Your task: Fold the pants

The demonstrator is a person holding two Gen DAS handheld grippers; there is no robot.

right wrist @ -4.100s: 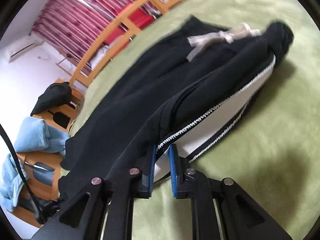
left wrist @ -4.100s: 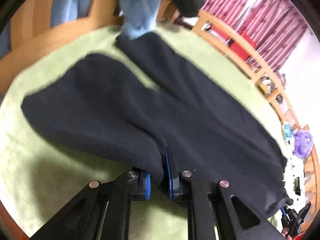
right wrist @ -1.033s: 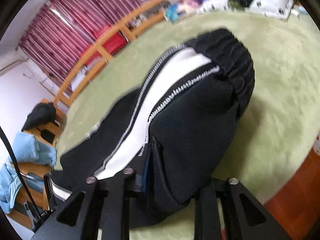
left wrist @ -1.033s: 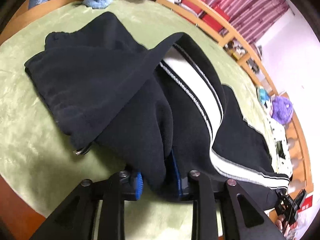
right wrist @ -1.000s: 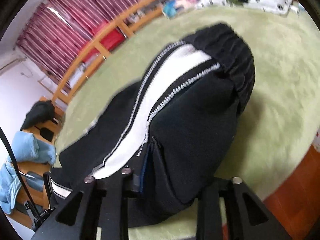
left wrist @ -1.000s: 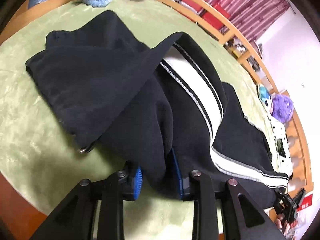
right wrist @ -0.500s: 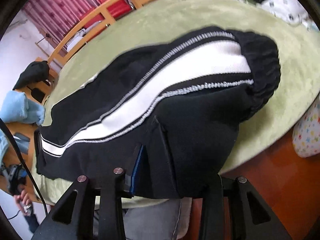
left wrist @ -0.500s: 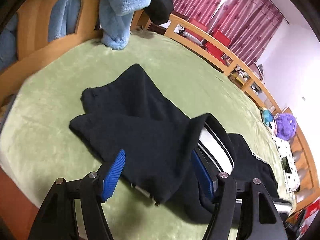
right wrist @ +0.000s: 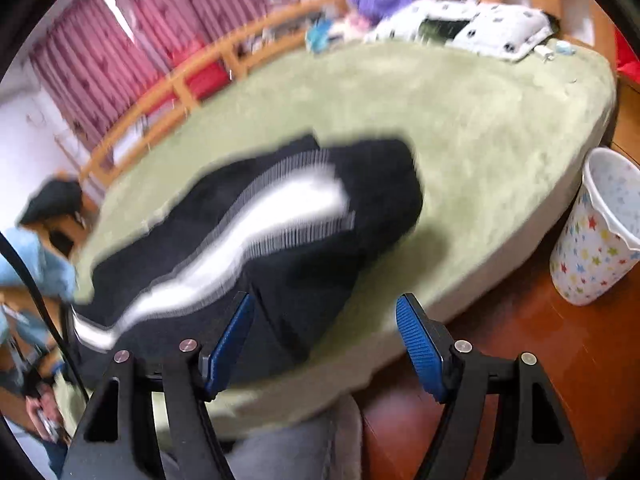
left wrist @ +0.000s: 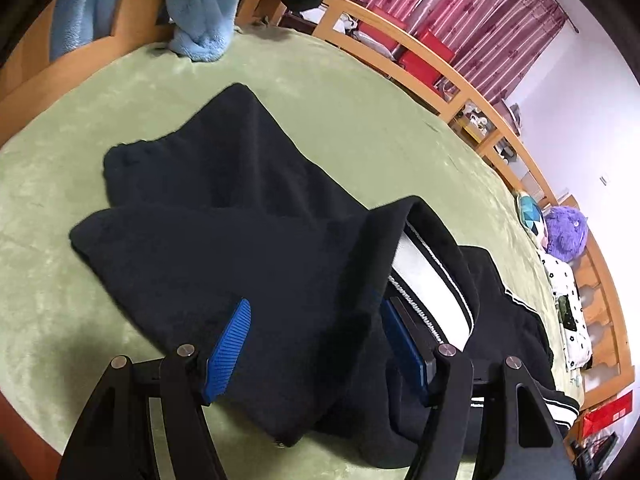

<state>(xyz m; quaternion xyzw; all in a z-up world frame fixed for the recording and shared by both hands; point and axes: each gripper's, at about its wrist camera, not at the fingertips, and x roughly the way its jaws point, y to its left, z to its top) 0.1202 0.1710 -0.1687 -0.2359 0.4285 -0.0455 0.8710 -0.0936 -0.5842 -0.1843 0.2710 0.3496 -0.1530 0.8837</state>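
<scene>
Right wrist view: both grippers (right wrist: 326, 344) (left wrist: 316, 346) gape wide over pants (right wrist: 256, 216); bin (right wrist: 596, 236) contents hidden.

Pants (left wrist: 224, 248) lie on the bed (left wrist: 360, 128) (near edge) — bin (right wrist: 596, 232) beside it.

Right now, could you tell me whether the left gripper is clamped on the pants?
No, the left gripper stands wide open, its blue pads apart, with the black pants lying loose between them.

A green plush-covered bed (left wrist: 360, 120) carries black white-striped pants (left wrist: 240, 248) ahead of the open left gripper (left wrist: 316, 344); a light-blue fleece blanket (left wrist: 204, 12) drapes onto its far edge.
</scene>
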